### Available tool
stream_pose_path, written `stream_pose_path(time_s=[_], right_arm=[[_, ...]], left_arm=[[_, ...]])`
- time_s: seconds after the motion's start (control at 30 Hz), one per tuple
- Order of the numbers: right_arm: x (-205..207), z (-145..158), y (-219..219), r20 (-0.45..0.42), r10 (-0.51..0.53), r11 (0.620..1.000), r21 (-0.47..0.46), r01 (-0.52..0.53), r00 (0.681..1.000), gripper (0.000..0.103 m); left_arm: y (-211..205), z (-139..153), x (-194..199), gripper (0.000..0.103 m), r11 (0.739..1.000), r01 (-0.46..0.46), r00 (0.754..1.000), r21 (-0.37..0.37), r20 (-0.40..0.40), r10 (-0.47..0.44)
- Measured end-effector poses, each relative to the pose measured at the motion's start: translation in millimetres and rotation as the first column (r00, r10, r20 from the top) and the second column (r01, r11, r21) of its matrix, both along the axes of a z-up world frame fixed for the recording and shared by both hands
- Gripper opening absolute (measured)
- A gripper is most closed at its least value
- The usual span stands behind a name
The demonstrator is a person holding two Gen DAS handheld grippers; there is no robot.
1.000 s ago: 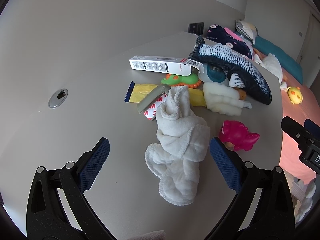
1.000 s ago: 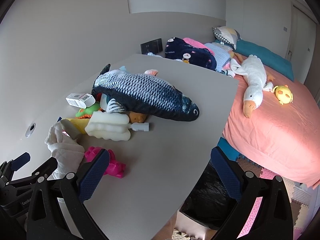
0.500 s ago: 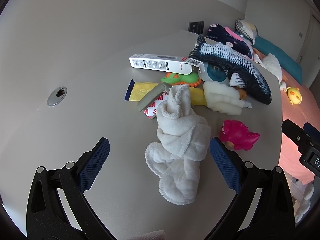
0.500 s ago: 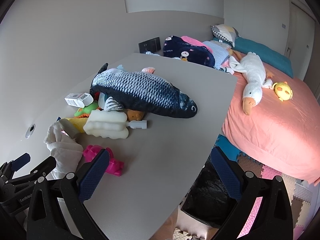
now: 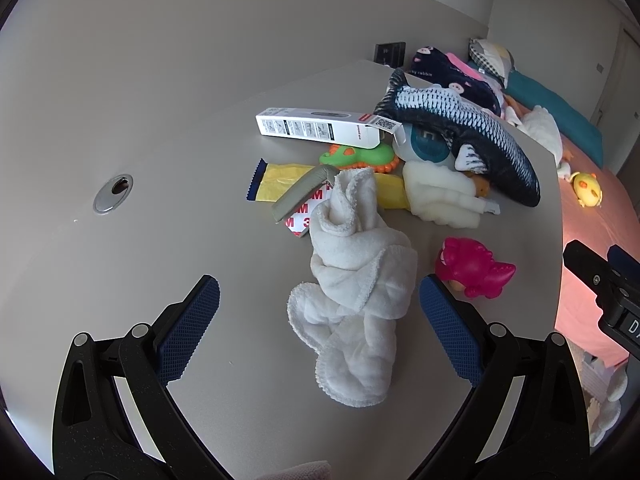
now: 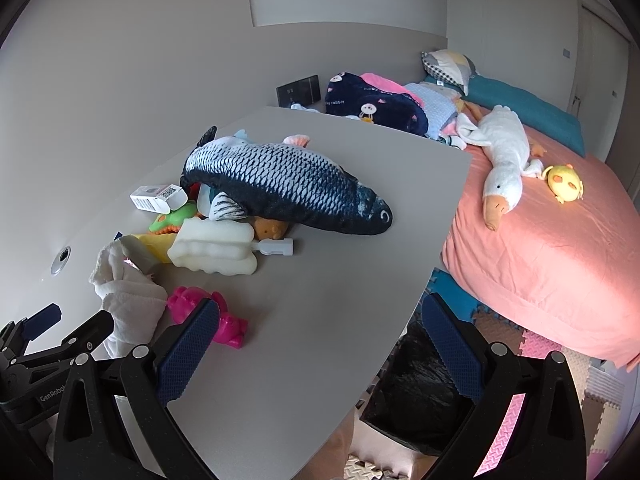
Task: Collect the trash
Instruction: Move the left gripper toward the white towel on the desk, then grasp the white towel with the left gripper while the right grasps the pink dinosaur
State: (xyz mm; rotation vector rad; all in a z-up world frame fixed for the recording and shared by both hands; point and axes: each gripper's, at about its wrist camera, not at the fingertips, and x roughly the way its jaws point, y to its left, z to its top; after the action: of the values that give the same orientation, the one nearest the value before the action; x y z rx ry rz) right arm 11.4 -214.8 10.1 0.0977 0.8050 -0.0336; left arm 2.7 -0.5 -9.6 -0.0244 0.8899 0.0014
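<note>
Both tongs, left tongs [image 5: 316,312] and right tongs [image 6: 316,344], hang released. The yellow wrapper [image 5: 280,182] lies flat on the table [image 5: 160,240] at twelve o'clock, part-covered by a towel [image 5: 356,280]: probably light, crinkly, slippery; pinch its exposed blue edge.

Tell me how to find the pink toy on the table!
Look at the grey table with the big blue plush fish lying on it. Nearer than the fish, a crumpled white towel lies in front of the pile. The pink toy sits alone just to the right of that towel, the only bright pink, bumpy plastic thing there.
</note>
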Motion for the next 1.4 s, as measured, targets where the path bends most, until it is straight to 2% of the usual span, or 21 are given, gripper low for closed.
stream_pose_path(time_s=[0.47, 0.67, 0.83, 0.97, 1.07, 1.13, 1.23, 1.4], right_arm=[[2, -2, -5, 0.001, -0.007, 1.000, 0.014, 0.007, 1.000, 0.101], [5, -3, 3, 0.017, 0.038, 0.999, 0.033, -0.038, 0.999, 0.101], [9, -6, 11, 0.021, 0.066, 0.997, 0.049, -0.067, 0.998, 0.101], [14, -11, 18, 0.018, 0.095, 0.994, 0.057, -0.096, 0.995, 0.101], [17, -14, 25, 0.015, 0.117, 0.992, 0.055, -0.117, 0.993, 0.101], [20, -15, 29, 0.013, 0.133, 0.990, 0.056, -0.133, 0.991, 0.101], [22, -17, 37, 0.014, 0.161, 0.985, 0.057, -0.161, 0.987, 0.099], [24, -26, 53, -0.009, 0.223, 0.974, 0.047, -0.223, 0.975, 0.095]], left_arm=[[2, -8, 5, 0.097, 1.000, -0.003, 1.000, 0.006, -0.017, 0.003], [6, -15, 11, 0.097, 1.000, -0.004, 1.000, 0.018, 0.001, 0.004], [4, -20, 18, 0.097, 0.999, 0.037, 0.999, 0.001, 0.005, -0.037], [1, -25, 25, 0.094, 0.993, 0.104, 0.995, -0.049, -0.007, -0.104], [1, -29, 30, 0.075, 0.979, 0.164, 0.986, -0.119, -0.004, -0.166], [4, -32, 32, 0.055, 0.967, 0.186, 0.982, -0.174, -0.013, -0.191], [4, -31, 28, 0.046, 0.966, 0.189, 0.981, -0.177, -0.008, -0.193], [10, -27, 22, 0.038, 0.962, 0.187, 0.981, -0.198, -0.012, -0.193]])
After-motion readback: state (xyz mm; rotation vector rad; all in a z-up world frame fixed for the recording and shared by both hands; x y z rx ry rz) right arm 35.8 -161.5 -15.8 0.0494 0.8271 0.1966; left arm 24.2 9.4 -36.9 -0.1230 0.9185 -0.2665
